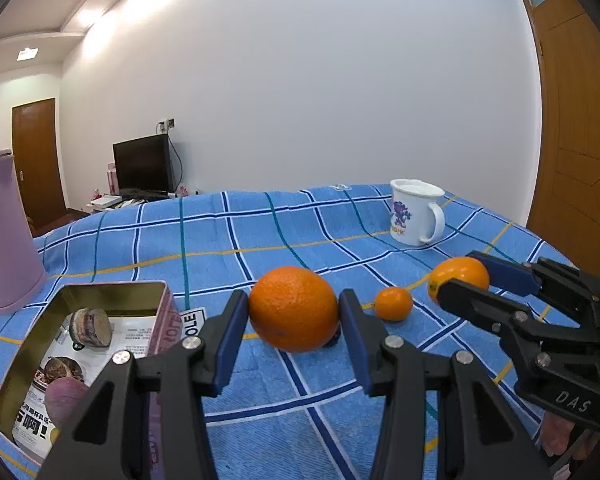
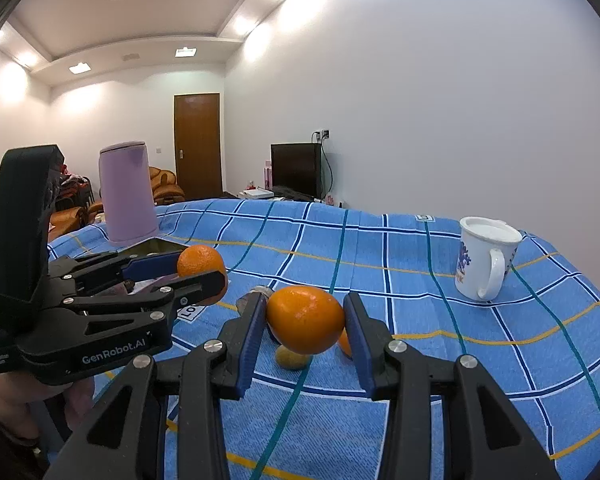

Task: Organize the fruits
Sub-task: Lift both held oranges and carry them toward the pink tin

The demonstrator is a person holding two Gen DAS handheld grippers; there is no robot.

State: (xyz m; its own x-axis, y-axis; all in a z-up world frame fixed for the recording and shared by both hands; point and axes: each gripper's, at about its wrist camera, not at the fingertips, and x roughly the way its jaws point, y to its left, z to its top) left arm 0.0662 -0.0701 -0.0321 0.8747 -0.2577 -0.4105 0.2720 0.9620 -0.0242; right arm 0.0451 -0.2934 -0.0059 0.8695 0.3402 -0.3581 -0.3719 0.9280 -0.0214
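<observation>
Left gripper [image 1: 294, 322] clamps a big round orange [image 1: 293, 308] above the blue plaid cloth [image 1: 260, 240] beside the open gold tin [image 1: 80, 292], right gripper [image 2: 305, 330] clamps another orange [image 2: 305, 319], small tangerine [image 1: 393, 303] between.

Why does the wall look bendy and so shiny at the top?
Left wrist view: the fisheye lens curves the door and blue cloth; ceiling lights glare white on the wall. Right wrist view: same curving, bright spots above, dark corners.

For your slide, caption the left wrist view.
Left gripper and right gripper each hold an orange above the blue checked cloth.
</observation>
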